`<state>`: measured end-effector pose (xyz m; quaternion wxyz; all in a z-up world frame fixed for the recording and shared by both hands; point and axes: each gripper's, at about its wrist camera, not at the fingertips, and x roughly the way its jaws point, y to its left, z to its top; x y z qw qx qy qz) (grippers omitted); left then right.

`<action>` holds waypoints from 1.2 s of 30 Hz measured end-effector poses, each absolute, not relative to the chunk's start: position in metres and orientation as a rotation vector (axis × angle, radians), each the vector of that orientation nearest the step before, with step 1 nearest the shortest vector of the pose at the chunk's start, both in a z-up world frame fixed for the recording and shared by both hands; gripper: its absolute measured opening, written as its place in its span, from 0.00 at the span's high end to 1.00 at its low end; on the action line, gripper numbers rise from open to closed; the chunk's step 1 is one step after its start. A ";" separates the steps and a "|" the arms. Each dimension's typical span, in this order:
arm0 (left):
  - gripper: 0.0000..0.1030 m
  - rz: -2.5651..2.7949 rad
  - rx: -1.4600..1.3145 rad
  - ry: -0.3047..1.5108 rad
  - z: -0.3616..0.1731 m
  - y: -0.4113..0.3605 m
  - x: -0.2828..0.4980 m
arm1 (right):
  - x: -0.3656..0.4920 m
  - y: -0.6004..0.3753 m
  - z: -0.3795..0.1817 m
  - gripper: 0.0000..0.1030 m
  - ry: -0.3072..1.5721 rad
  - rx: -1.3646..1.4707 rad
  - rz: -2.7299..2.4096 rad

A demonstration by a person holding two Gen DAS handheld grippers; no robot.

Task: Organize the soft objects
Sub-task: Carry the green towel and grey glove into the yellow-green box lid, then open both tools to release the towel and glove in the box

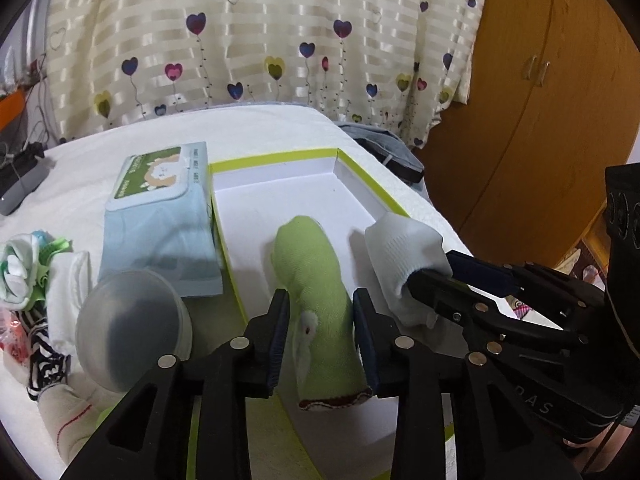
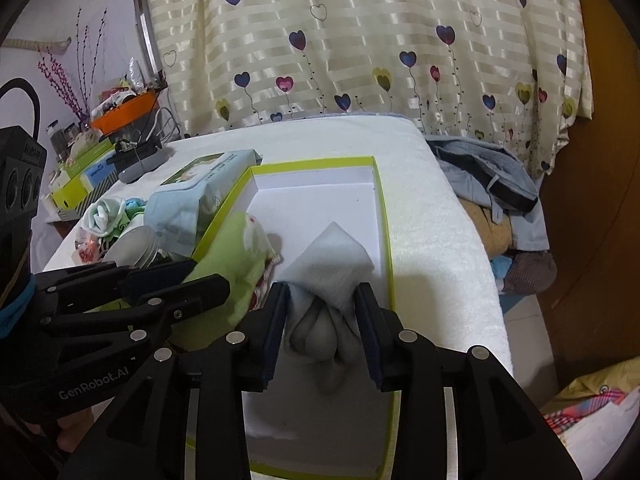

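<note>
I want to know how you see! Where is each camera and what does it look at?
Left wrist: sits on the left gripper, looking down past it at the green sock; the right gripper shows too.
Right wrist: sits on the right gripper, looking at the white sock; the left gripper shows.
Both share the box and both socks.
</note>
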<state>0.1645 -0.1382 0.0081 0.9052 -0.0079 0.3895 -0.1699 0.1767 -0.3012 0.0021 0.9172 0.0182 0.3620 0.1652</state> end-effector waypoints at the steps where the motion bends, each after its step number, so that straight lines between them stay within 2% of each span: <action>1: 0.69 -0.351 -0.018 0.802 0.009 -0.138 0.164 | 0.176 -0.301 0.003 0.64 0.743 0.036 0.336; 9: 0.69 -0.356 -0.013 0.773 0.020 -0.137 0.154 | 0.163 -0.308 0.012 0.64 0.720 0.049 0.290; 11: 0.69 -0.359 -0.010 0.767 0.024 -0.137 0.150 | 0.157 -0.310 0.017 0.45 0.710 0.056 0.279; 12: 0.69 -0.360 -0.008 0.761 0.026 -0.137 0.146 | 0.154 -0.311 0.019 0.44 0.703 0.057 0.272; 22: 0.69 -0.362 -0.011 0.716 0.045 -0.126 0.109 | 0.116 -0.311 0.038 0.44 0.643 0.055 0.260; 36: 0.69 -0.290 -0.042 0.693 0.054 -0.070 0.068 | 0.082 -0.289 0.050 0.43 0.614 0.094 0.325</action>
